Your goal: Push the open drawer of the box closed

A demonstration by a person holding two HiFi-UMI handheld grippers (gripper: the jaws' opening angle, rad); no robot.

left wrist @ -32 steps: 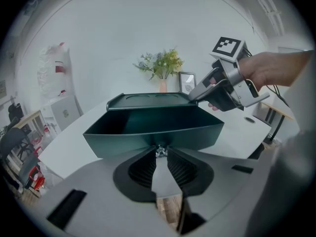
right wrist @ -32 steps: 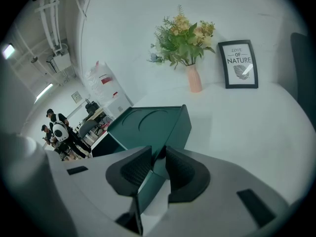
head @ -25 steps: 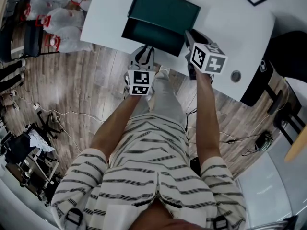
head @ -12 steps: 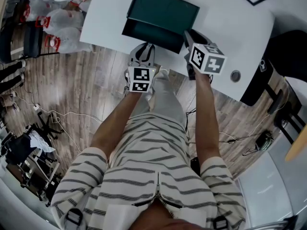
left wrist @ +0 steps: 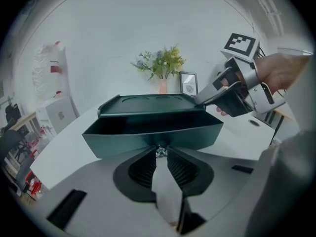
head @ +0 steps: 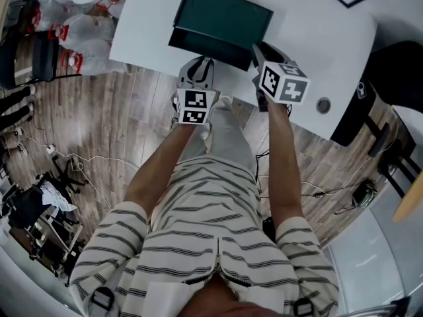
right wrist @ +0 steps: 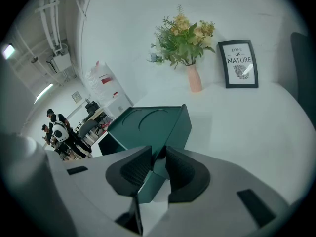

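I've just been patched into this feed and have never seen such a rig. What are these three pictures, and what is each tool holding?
There is no robot here: a person carries a two-jaw tool in each hand. The head view looks down from a camera on the person's head. The other two cameras ride on the tools and look along their jaws. On the white table stands a green box with its drawer partly out. Behind it are a vase and a framed print. The left tool is at the drawer front, its jaws seemingly closed on the small knob. The right tool seems to grip the box's near corner, apparently steadying it.
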